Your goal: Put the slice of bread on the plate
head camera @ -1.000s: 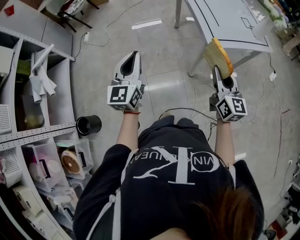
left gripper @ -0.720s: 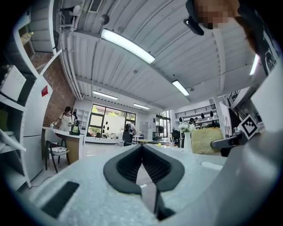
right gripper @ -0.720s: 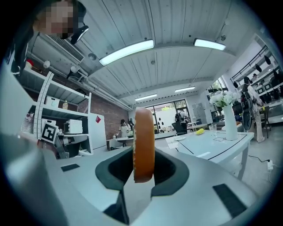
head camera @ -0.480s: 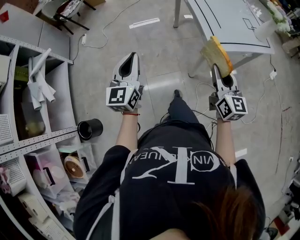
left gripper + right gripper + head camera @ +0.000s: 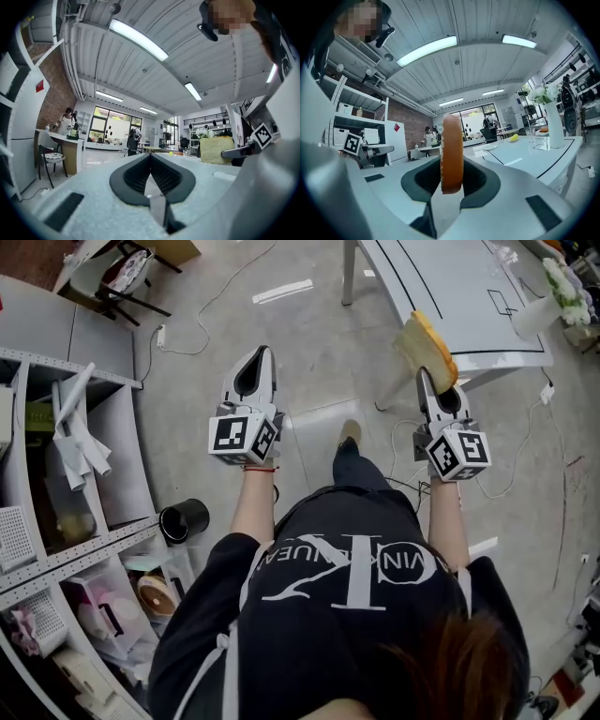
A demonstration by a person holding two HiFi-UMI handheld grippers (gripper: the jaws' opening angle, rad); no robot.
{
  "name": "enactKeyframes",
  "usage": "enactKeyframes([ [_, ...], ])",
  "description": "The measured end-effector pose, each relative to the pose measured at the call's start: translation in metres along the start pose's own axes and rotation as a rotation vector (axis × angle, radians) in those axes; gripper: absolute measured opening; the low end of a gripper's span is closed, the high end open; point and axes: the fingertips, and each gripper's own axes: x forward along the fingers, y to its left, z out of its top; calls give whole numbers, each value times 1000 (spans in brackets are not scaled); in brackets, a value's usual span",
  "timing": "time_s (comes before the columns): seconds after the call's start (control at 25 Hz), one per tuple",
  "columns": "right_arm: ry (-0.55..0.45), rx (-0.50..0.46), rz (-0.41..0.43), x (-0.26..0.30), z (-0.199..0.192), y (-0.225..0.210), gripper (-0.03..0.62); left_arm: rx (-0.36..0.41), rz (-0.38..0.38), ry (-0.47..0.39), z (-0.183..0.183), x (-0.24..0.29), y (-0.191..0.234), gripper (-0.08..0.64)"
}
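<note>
Golden and soft-looking, the slice of bread (image 5: 452, 154) stood edgewise, pinched low by the right gripper (image 5: 427, 381) beside the table (image 5: 450, 277); light, easily crushed. The left gripper (image 5: 151, 158) was closed, empty; the plate perhaps sat farther off.

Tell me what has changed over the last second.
The person has walked toward the white table: the shelves and black cup slid down the head view, and a foot now shows. Nothing taken or released: the right tongs stay shut on the bread slice, the left tongs shut and empty.
</note>
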Motion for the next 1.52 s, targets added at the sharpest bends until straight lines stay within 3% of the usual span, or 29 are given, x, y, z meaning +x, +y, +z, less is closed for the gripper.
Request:
enactKeyframes([
  [0.6,25,47,-25,100,17,-66,100,-1,-50,30,2,136,18,9],
  [1.04,19,49,-8,171,30,-115,100,9,-62,2,3,227,30,9],
  [1.52,57,60,10,217,31,-126,100,-1,-75,35,-5,268,47,9],
])
